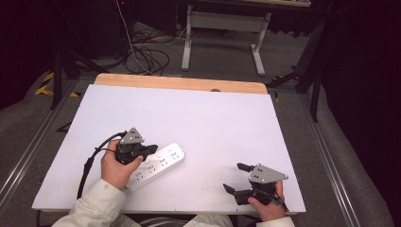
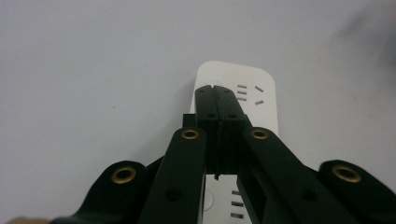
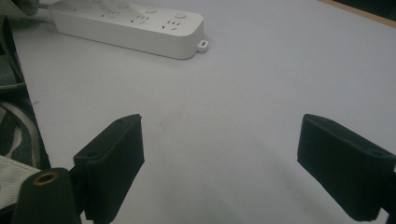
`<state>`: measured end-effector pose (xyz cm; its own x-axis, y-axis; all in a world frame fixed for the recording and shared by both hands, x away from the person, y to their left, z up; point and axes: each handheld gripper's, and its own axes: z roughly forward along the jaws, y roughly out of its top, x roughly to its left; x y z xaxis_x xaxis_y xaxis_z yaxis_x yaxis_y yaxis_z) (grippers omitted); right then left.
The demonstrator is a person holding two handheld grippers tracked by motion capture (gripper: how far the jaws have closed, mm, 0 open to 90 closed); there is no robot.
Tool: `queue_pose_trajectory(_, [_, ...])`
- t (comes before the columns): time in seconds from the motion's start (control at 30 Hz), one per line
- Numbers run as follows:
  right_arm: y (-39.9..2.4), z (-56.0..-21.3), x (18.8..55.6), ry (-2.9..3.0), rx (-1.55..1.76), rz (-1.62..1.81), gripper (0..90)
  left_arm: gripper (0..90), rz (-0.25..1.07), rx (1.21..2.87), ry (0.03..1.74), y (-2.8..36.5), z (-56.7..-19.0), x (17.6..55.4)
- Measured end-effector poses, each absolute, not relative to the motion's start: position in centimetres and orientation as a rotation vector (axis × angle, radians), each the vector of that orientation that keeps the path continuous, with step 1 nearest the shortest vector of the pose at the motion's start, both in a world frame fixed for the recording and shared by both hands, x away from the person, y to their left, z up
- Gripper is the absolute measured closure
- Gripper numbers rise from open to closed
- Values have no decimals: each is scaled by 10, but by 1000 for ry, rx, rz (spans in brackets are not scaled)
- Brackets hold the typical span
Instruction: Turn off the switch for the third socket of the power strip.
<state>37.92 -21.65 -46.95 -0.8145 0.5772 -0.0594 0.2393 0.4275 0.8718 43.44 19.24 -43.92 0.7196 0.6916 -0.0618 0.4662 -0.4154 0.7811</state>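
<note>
Diagonally across table [image 1: 198, 118], power strip [image 1: 163, 161]; left hand-held gripper [image 1: 152, 149] closed, right hand-held gripper [image 1: 236, 177] apart

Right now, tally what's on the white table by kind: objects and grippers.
Power strip, white: 1
Grippers, black: 2, namely the left gripper with jaws closed over the strip, and the right gripper with jaws apart near the table's front edge
Total: 3
</note>
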Motion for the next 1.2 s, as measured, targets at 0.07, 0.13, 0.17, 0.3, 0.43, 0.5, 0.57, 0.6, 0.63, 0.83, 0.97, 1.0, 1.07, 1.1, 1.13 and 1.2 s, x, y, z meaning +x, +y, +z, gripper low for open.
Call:
queue_pose_trajectory(0.07, [-217,-469,379,2332,700,1345,149,899,354,2098,863,191,-436,432])
queue_pose_trajectory(0.13, [-217,-469,379,2334,700,1339,150,887,349,2090,857,192,-434,431])
queue_pose_trajectory(0.17, [-217,-469,379,2334,701,1340,150,878,343,2090,857,192,-431,430])
queue_pose_trajectory(0.3, [-217,-470,380,2337,701,1341,150,865,358,2097,858,192,-430,430])
queue_pose_trajectory(0.43, [-217,-470,379,2335,700,1340,149,860,374,2094,841,191,-425,427])
queue_pose_trajectory(0.5, [-217,-470,379,2335,702,1340,149,856,376,2088,828,191,-421,425])
queue_pose_trajectory(0.57, [-217,-470,379,2335,701,1340,150,838,370,2080,822,191,-419,424])
queue_pose_trajectory(0.6, [-217,-470,379,2335,702,1340,149,776,371,2075,821,191,-418,424])
queue_pose_trajectory(0.63, [-217,-470,379,2335,700,1340,150,722,367,2068,828,192,-418,423])
queue_pose_trajectory(0.83, [-217,-470,379,2335,701,1340,149,428,373,2040,835,193,-413,422])
queue_pose_trajectory(0.97, [-217,-470,379,2333,707,1346,149,348,387,2013,817,195,-409,418])
queue_pose_trajectory(1.0, [-217,-470,379,2334,704,1345,149,320,391,2002,809,197,-406,416])
queue_pose_trajectory(1.07, [-217,-470,379,2335,706,1345,149,288,406,1999,794,198,-405,416])
queue_pose_trajectory(1.1, [-217,-470,380,2335,707,1346,149,276,391,1986,793,199,-404,415])
queue_pose_trajectory(1.13, [-217,-470,380,2335,707,1346,149,261,392,1979,788,200,-403,415])
queue_pose_trajectory(1.2, [-217,-470,380,2335,707,1345,149,251,370,1973,782,201,-402,413])
